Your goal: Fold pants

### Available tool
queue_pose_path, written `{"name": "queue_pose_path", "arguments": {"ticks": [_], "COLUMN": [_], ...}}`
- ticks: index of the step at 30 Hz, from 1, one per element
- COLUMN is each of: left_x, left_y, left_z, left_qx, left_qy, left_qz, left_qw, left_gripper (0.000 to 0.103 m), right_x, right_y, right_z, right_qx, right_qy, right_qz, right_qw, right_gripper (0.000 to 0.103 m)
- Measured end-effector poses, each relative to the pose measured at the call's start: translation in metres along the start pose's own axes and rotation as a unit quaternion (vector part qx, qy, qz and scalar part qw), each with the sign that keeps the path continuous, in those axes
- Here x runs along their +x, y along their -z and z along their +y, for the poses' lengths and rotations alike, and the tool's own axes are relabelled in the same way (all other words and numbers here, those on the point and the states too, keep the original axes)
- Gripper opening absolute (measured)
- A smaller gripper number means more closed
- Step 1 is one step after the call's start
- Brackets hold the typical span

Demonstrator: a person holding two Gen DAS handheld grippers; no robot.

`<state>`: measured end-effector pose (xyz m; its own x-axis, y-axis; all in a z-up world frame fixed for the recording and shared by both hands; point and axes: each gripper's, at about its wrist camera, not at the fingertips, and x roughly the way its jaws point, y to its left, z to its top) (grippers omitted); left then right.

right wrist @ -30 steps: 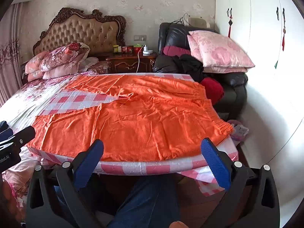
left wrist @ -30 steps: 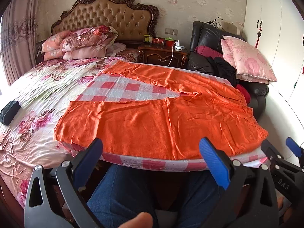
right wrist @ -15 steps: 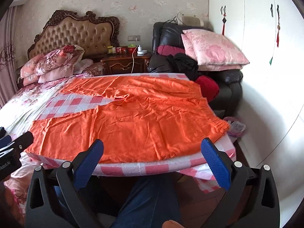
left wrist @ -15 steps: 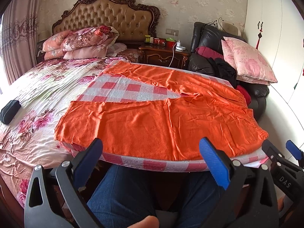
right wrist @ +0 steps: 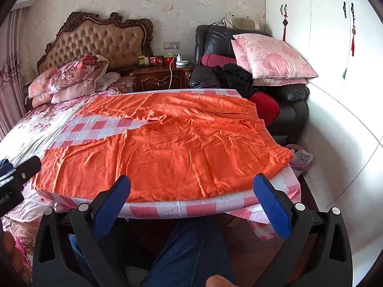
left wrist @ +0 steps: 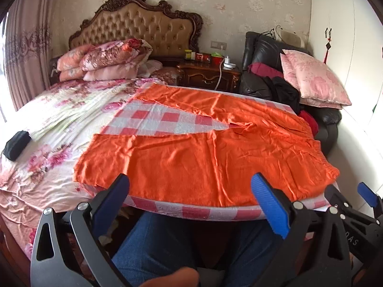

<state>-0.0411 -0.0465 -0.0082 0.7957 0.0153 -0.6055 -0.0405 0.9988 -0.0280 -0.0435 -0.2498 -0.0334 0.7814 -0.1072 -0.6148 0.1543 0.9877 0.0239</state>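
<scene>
Little change over the last second: both views only drift slightly, and the orange pants point(left wrist: 203, 157) lie flat and unfolded on the checked cloth point(left wrist: 165, 122) at the bed's near edge, waistband to the right. Left gripper point(left wrist: 191, 198) and right gripper point(right wrist: 191, 198) hover short of the fabric, jaws wide, holding nothing. No fold started; my read is they're lining up for the first grasp.

Orange pants point(right wrist: 167, 143) are lying spread flat on the checkered cloth point(right wrist: 105, 129); the right hand-held gripper point(right wrist: 191, 203) is hovering wide apart.
</scene>
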Motion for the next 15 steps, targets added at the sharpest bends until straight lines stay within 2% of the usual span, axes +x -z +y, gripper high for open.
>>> {"name": "queue_pose_path", "arguments": {"ticks": [3, 6, 10, 15], "left_x": [-0.002, -0.005, -0.005, -0.012], "left_y": [0.000, 0.001, 0.000, -0.001], "left_z": [0.002, 0.000, 0.003, -0.004], "left_qx": [-0.012, -0.008, -0.014, 0.005], "left_qy": [0.017, 0.009, 0.017, 0.015], "left_qz": [-0.003, -0.013, -0.008, -0.022], "left_qw": [0.9998, 0.9998, 0.9997, 0.9996], "left_gripper": [0.102, 0.102, 0.102, 0.102], "right_x": [0.000, 0.000, 0.000, 0.001], "right_y": [0.000, 0.001, 0.002, 0.003], "right_z": [0.000, 0.002, 0.004, 0.006], "right_qx": [-0.001, -0.006, -0.011, -0.014], "right_qy": [0.002, 0.007, 0.009, 0.013], "right_qz": [0.001, -0.002, -0.002, 0.001], "right_qw": [1.000, 1.000, 1.000, 1.000], "right_gripper": [0.099, 0.099, 0.099, 0.099]}}
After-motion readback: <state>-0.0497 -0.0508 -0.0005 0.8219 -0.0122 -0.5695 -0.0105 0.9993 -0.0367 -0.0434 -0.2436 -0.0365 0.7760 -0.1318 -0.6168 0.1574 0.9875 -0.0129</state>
